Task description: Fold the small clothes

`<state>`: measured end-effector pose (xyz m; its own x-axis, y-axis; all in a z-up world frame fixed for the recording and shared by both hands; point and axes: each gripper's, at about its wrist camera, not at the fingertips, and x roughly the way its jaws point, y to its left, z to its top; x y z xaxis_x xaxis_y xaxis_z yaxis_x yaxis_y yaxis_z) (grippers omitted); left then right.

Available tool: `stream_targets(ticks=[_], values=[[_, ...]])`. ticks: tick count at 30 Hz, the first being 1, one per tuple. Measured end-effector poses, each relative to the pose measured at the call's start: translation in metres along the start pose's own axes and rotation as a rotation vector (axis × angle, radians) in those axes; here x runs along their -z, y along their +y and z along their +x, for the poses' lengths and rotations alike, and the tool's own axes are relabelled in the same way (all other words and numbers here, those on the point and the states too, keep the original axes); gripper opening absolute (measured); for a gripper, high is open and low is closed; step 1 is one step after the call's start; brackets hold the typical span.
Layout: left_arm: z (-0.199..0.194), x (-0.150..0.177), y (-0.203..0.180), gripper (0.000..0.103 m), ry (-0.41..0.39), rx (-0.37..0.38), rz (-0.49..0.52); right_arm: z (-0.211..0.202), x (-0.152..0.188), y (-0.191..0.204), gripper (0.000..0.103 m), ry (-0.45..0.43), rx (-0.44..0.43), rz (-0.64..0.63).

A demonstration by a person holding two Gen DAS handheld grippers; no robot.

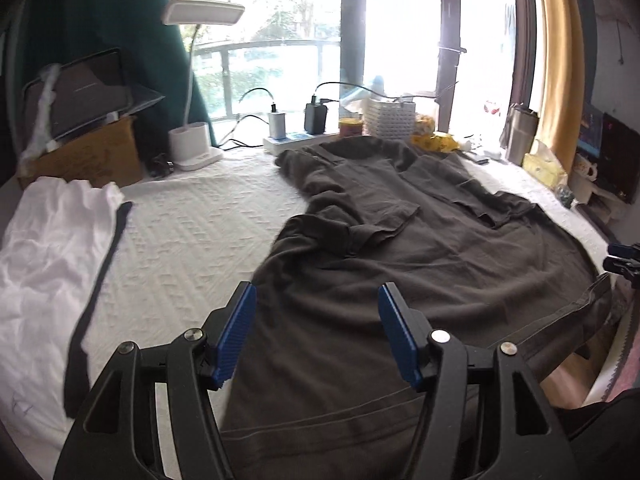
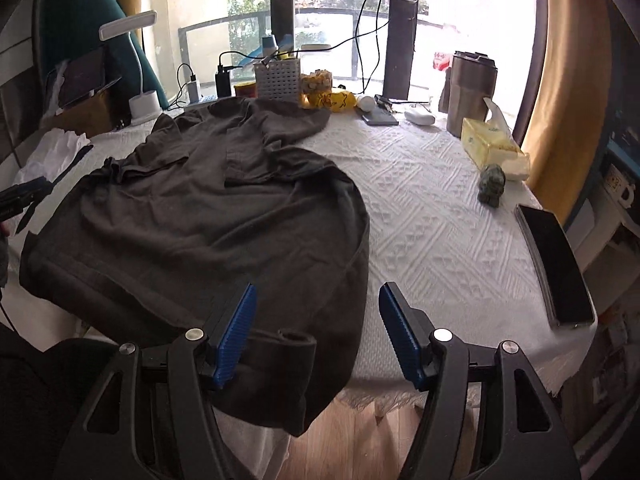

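Both claws are released — left gripper and right gripper should pinch the shirt hem corners at 6 o'clock — evenly

Desk lamp, tissue box (yellow), steel tumbler nr window.

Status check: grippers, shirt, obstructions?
Left gripper and right gripper open, empty. Dark shirt spread on table, hem overhanging near edge. White garment lies beside it, apart.
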<state>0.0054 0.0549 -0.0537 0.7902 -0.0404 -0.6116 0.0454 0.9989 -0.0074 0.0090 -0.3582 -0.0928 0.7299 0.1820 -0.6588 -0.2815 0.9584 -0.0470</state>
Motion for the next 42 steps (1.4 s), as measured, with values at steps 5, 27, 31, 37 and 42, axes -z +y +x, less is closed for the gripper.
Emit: stream_targets(ticks=[5,27,31,37,42], values=[[-0.015,0.015,0.015,0.063,0.054,-0.054,0.012,-0.009,0.019,0.007,0.068,0.005,-0.032,0.000],[-0.018,0.075,0.024,0.039,0.243,0.014,-0.083,-0.004,0.032,0.014,0.054,0.003,-0.069,0.058],[-0.021,0.075,0.018,0.010,0.232,-0.011,-0.043,0.002,0.036,0.012,0.034,0.012,-0.058,0.077],[-0.041,0.060,0.015,0.004,0.134,-0.009,-0.003,-0.003,0.034,0.012,0.017,-0.029,-0.053,0.063],[-0.052,0.041,0.017,0.004,0.075,-0.017,-0.005,-0.015,0.023,0.012,0.016,-0.099,-0.055,0.042]])
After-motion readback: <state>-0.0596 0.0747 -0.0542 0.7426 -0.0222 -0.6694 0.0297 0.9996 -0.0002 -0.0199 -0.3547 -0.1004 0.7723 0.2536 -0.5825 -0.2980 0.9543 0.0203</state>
